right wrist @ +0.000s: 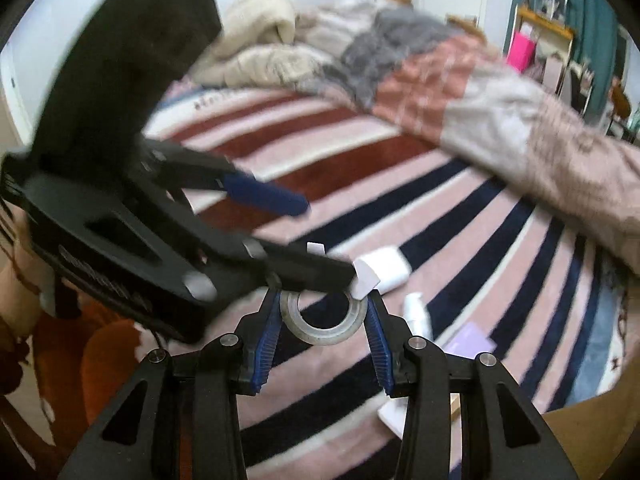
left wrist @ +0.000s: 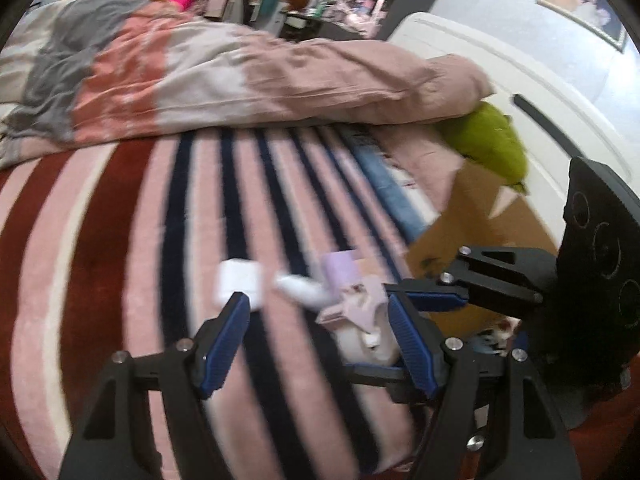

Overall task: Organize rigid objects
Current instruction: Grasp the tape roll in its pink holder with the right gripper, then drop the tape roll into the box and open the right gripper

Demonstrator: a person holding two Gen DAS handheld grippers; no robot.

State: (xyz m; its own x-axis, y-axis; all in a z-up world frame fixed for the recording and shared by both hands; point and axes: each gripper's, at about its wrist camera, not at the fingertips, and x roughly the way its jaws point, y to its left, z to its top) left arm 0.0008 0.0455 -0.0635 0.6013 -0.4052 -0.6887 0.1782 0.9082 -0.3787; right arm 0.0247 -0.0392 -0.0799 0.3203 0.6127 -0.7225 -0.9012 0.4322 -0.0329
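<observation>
In the right wrist view my right gripper (right wrist: 323,304) is shut on a roll of clear tape (right wrist: 320,332), held above the striped blanket. My left gripper (right wrist: 316,240) crosses in front of it from the left, jaws open and empty. In the left wrist view the left gripper (left wrist: 318,304) is open above the blanket. Ahead of it lie a white case (left wrist: 236,280), a small white bottle (left wrist: 298,288) and a lilac box (left wrist: 342,268). The right gripper (left wrist: 460,292) shows at the right. The case (right wrist: 386,268), bottle (right wrist: 416,312) and lilac box (right wrist: 470,342) also lie beyond the tape.
A cardboard box (left wrist: 480,216) sits at the right of the bed, next to a green plush (left wrist: 492,140). A rumpled pink and grey duvet (left wrist: 200,68) covers the far half of the bed. A white headboard (left wrist: 520,80) stands behind.
</observation>
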